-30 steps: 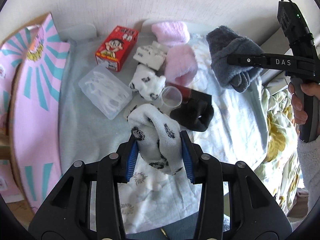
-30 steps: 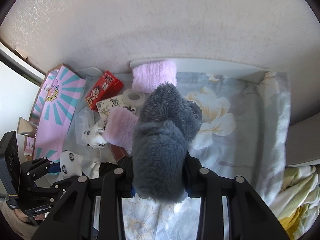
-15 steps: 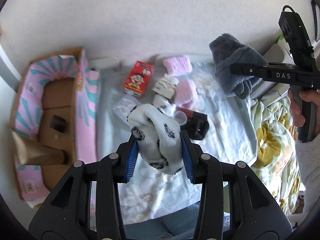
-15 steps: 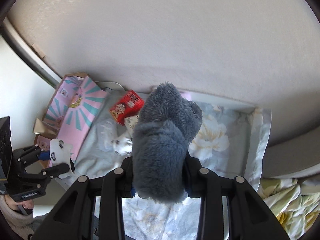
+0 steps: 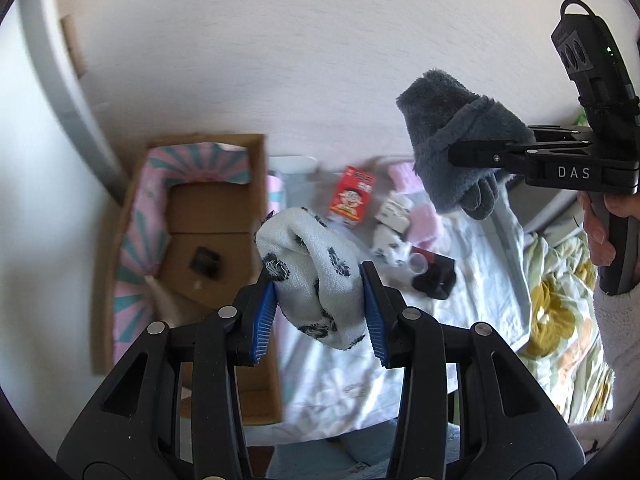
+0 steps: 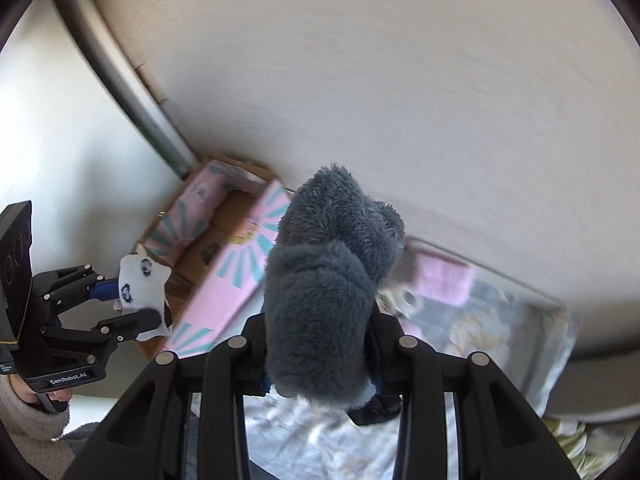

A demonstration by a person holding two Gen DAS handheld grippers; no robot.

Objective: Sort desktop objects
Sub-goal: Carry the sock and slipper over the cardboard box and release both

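Note:
My left gripper (image 5: pixel 320 296) is shut on a white sock with black prints (image 5: pixel 316 272), held in the air above the edge of the table. That same white sock (image 6: pixel 142 280) shows at the left of the right wrist view, over the open pink cardboard box (image 6: pixel 236 240). My right gripper (image 6: pixel 320 364) is shut on a fluffy grey sock (image 6: pixel 324 288), which hides its pads. In the left wrist view the grey sock (image 5: pixel 456 148) hangs high at the right in the right gripper (image 5: pixel 472 156).
The pink box (image 5: pixel 200 216) stands open left of the table, a small dark item on its floor. On the floral cloth (image 5: pixel 480 264) lie a red carton (image 5: pixel 352 196), pink socks (image 5: pixel 424 220), another patterned sock (image 5: pixel 390 246), a clear cup (image 5: pixel 418 262) and a black item (image 5: pixel 436 276).
Both grippers have risen and pulled back from the table with their socks. The table items look smaller and the open pink box has come fully into view.

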